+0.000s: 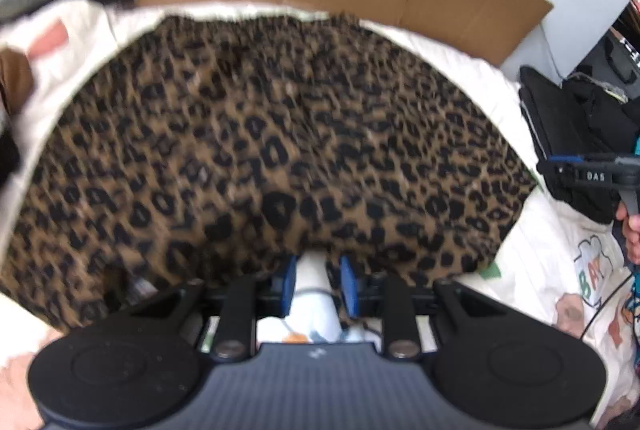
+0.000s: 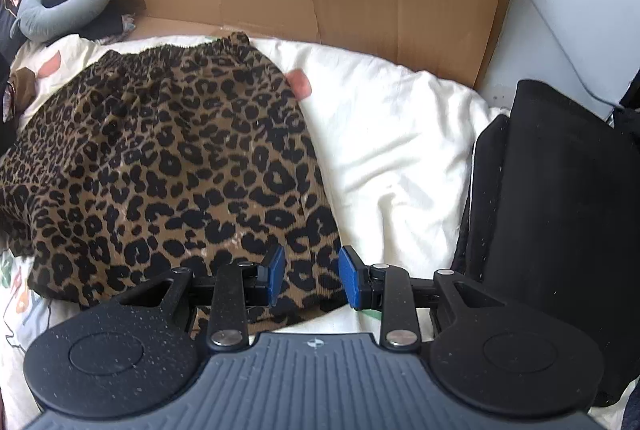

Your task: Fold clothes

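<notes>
On white bedding (image 2: 384, 133) | leopard-print skirt (image 2: 168, 165) lying spread, flat | left gripper (image 1: 319, 280) hovering at near hem, jaws parted, gripping nothing | right gripper (image 2: 311, 276) hovering over corner, jaws parted, pads off cloth

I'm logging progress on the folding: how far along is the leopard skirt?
Done: the skirt lies spread on the white bedding, and a black stack sits beside it. In hand: both grippers, left and right, hover open at its near hem, gripping nothing. Left: every fold; none shows yet.
</notes>
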### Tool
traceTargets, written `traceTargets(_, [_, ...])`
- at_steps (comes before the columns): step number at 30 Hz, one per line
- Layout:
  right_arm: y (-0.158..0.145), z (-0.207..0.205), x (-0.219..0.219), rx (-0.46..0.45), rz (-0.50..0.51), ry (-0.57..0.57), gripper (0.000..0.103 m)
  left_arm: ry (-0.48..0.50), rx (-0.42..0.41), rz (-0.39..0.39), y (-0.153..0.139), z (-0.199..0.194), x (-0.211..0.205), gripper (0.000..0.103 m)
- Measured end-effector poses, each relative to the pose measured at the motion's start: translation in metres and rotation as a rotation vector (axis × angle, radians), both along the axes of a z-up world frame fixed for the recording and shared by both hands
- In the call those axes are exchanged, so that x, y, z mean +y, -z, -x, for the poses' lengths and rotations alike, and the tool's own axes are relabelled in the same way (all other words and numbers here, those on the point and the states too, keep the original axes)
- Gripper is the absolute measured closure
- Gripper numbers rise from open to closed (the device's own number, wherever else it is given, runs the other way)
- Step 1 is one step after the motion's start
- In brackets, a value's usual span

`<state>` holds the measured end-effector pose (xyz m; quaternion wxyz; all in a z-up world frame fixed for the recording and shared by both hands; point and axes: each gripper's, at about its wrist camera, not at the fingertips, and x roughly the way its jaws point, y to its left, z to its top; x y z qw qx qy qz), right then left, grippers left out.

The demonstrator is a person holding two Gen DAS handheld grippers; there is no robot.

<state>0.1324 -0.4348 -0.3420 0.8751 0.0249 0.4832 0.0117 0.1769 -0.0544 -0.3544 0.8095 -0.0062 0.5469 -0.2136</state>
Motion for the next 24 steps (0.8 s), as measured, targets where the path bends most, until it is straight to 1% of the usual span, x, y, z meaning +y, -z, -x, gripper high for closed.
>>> traceTargets(1, [0.003,0.000,0.000,0.006,0.003,0.001,0.066,-0.017,0.023,0.016,0.006,0.001,0.000,0.075])
traceTargets(3, [0.009,-0.002,-0.001,0.014,0.011,0.007,0.066,-0.040,0.047,0.041,0.015,0.003,-0.001,0.069])
traceTargets(6, [0.017,-0.004,-0.004,0.029,0.011,0.022,0.066,-0.058,0.051,0.042,0.027,0.003,-0.005,0.062])
traceTargets(9, [0.025,-0.007,-0.007,0.048,0.010,0.035,0.066,-0.048,0.061,0.026,0.039,0.000,-0.012,0.062])
traceTargets(14, [0.036,-0.009,-0.006,0.062,0.012,0.022,0.066,-0.030,0.084,0.015,0.056,-0.001,-0.018,0.062])
traceTargets(17, [0.041,-0.011,-0.005,0.071,0.018,0.018,0.066,-0.036,0.089,0.014,0.061,0.000,-0.018,0.066])
traceTargets(19, [0.044,-0.012,-0.004,0.074,0.016,0.014,0.066,-0.038,0.093,0.019,0.061,0.001,-0.017,0.081])
traceTargets(20, [0.045,-0.013,-0.004,0.074,0.015,0.012,0.066,-0.037,0.098,0.021,0.061,0.001,-0.017,0.092])
traceTargets(24, [0.048,-0.014,-0.006,0.071,0.004,0.011,0.066,-0.043,0.128,0.045,0.057,0.001,-0.010,0.098])
